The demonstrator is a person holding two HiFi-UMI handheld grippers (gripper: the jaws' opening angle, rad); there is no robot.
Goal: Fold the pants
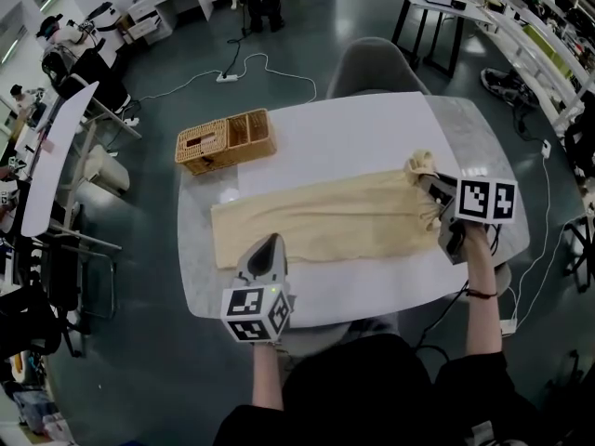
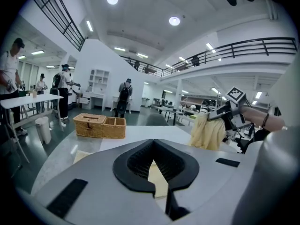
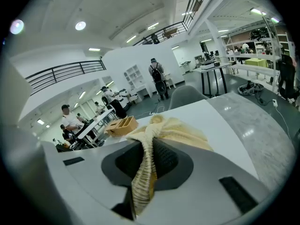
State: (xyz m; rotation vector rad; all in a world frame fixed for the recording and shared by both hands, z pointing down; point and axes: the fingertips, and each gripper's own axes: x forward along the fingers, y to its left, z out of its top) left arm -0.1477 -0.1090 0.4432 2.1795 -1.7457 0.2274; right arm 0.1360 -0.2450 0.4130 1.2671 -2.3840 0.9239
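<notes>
The pale yellow pants [image 1: 325, 216] stretch lengthwise across the middle of the white table [image 1: 372, 124]. The right gripper [image 1: 437, 198] is clamped on their ribbed waistband (bunched, lifted) near the table's right edge. The left gripper [image 1: 268, 247] pinches their near hem by the front edge, left of middle.

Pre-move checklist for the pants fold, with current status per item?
1. Jaws of right gripper shut on waistband: ok.
2. Jaws of left gripper shut on near edge of pants: ok.
3. Left grip catches every layer: cannot tell.
4. Pants flat on table: not ok, bunched at the waistband.
5. Wicker basket apart from pants: ok.
</notes>
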